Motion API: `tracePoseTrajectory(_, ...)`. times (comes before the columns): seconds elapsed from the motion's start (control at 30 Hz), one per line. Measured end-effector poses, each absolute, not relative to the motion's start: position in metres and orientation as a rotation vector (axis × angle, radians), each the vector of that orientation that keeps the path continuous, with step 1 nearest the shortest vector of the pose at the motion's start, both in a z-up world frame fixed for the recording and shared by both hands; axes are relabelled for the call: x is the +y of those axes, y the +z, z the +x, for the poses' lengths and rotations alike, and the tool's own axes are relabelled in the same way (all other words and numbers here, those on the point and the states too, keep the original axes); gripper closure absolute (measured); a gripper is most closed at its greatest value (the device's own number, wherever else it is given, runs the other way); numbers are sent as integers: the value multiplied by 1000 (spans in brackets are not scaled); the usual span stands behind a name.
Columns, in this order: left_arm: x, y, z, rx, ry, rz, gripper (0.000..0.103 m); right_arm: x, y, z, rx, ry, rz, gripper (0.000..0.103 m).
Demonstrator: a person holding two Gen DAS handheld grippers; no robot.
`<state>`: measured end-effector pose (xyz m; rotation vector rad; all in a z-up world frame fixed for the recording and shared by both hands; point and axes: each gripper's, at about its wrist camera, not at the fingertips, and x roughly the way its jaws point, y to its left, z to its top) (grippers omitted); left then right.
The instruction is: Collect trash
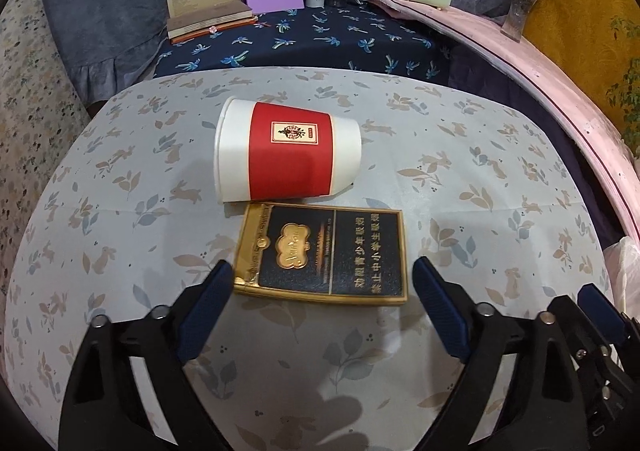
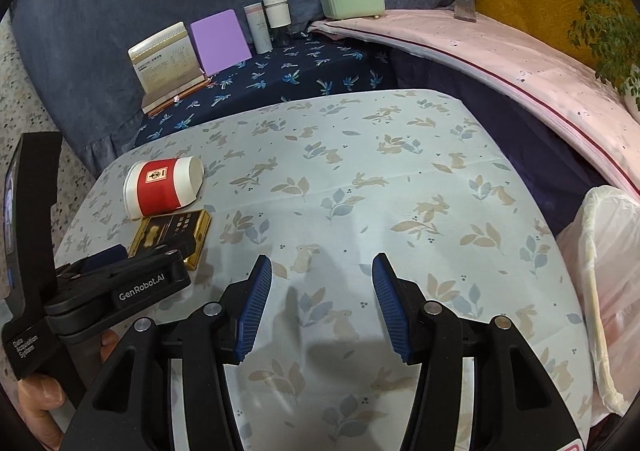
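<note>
Where the left wrist view looks down on the bench [image 1: 120, 179], covered in a pale cloth printed with rabbits and leaves: a paper cup [image 1: 286, 151] on its side, white with a red band and a small cream label too small to read, long axis across the picture, mouth to the left, base to the right. Just nearer, touching or almost touching the cup, a flat dark cigarette pack [image 1: 326, 253] with gold edging, gold emblem and gold Chinese lettering, long axis left to right. Left hand-held gripper [image 1: 322, 281] spread wide, released, blue pads flanking the pack's near end; contact between the left pad and the pack's corner cannot be told.

In the right wrist view: right hand-held gripper [image 2: 322, 291] partly open over bare cloth, grasping nothing. Far left, the cup [image 2: 162, 187] and pack [image 2: 170, 233] side by side, the left tool marked "GenRobot.AI" and "Data Acquisition System" over the pack's near end. At the right edge, a white plastic bag [image 2: 608, 251].
</note>
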<state>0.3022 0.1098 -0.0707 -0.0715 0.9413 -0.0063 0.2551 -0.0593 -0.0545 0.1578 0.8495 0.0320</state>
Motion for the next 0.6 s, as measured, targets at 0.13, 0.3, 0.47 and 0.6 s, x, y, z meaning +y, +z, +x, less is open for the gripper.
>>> tracePoseTrajectory(0.13,110,-68,301,939,-23,-65,38,-53,-57,259,855,39,155,52)
tracePoseTrajectory(0.3,114,-64,297,921,4,-93,14,-51,-56,259,852,41,153,52)
tracePoseTrajectory(0.47,109,-64,302,930,-5,-82,11,-55,-53,257,846,33,156,52)
tracePoseTrajectory(0.6,98,-74,308,957,-10,-33,10,-59,-52,258,843,28,160,52)
